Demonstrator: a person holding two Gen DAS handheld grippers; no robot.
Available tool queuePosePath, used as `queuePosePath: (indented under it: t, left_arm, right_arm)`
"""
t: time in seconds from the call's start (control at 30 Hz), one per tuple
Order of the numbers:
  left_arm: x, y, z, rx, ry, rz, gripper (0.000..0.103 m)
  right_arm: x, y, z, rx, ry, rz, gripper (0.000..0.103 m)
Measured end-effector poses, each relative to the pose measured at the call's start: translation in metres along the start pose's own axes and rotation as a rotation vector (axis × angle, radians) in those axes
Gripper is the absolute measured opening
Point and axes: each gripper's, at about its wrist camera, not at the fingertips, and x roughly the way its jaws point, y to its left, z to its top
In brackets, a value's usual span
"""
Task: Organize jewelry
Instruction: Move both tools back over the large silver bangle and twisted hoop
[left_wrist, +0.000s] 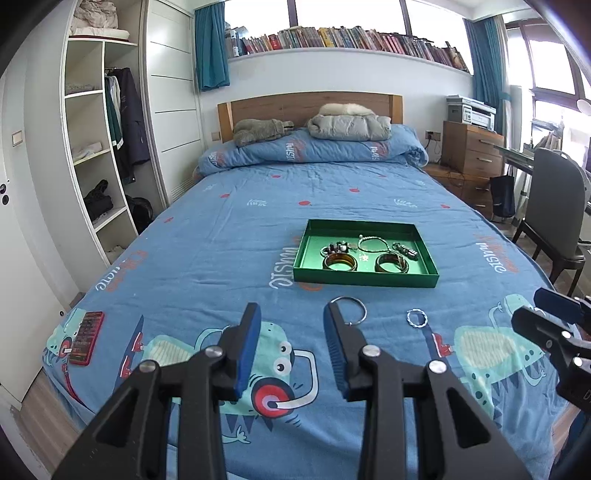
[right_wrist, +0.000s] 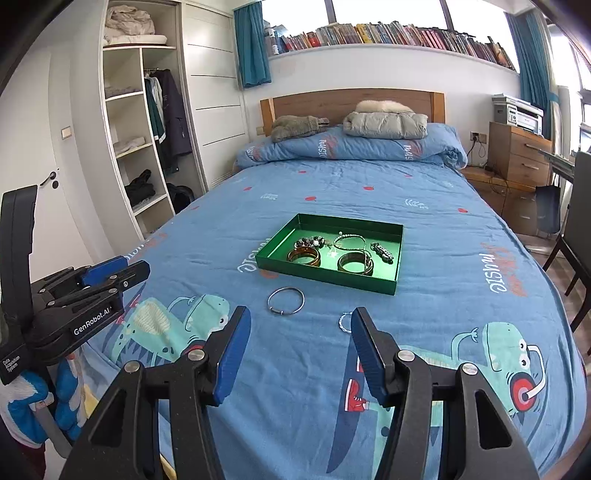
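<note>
While both tools hang parted and empty, blue bedspread (left_wrist: 229, 236), green tray (left_wrist: 364, 277) of bangles, bookshelf (left_wrist: 351, 40), wardrobe (left_wrist: 92, 122).

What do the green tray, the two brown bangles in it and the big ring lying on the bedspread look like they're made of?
Green tray: probably coated card or thin metal; flat glossy walls, sharp corners.
Brown bangles: likely resin or glass; amber, shiny, light seems to pass through.
Big ring: apparently metal wire; thin, silvery.
</note>
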Motion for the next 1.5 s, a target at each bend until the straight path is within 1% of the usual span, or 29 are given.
queuePosePath:
  t: [0.13, 0.23, 0.53, 0.83, 1.1, 1.2, 1.37, 1.5]
  left_arm:
    - [-0.009, -0.003, -0.002, 0.009, -0.015, -0.005, 0.034]
    - [-0.012, -0.006, -0.004, 0.014, -0.019, -0.008, 0.037]
    - [-0.007, -0.013, -0.005, 0.023, -0.015, -0.023, 0.038]
    - [0.001, -0.011, -0.003, 0.019, -0.008, -0.018, 0.039]
    - [0.025, -0.007, -0.006, 0.016, 0.0, -0.02, 0.04]
    - [0.032, -0.008, -0.007, 0.02, 0.02, -0.034, 0.04]
    - [0.038, -0.018, -0.012, 0.053, 0.045, -0.019, 0.04]
    - [0.035, -0.02, -0.018, 0.061, 0.055, 0.001, 0.04]
  right_arm:
    - [-0.013, 0.003, -0.006, -0.014, -0.02, -0.011, 0.056]
    - [-0.019, 0.001, -0.01, -0.012, -0.032, -0.014, 0.056]
    - [-0.021, -0.004, -0.014, 0.004, -0.04, -0.03, 0.056]
    - [-0.015, -0.005, -0.015, 0.001, -0.051, -0.048, 0.056]
    - [0.005, -0.018, -0.021, 0.026, -0.02, -0.055, 0.056]
    - [0.013, -0.025, -0.022, 0.042, -0.012, -0.056, 0.056]
    - [0.017, -0.034, -0.025, 0.066, -0.012, -0.049, 0.056]
    - [0.019, -0.035, -0.032, 0.075, -0.005, -0.036, 0.056]
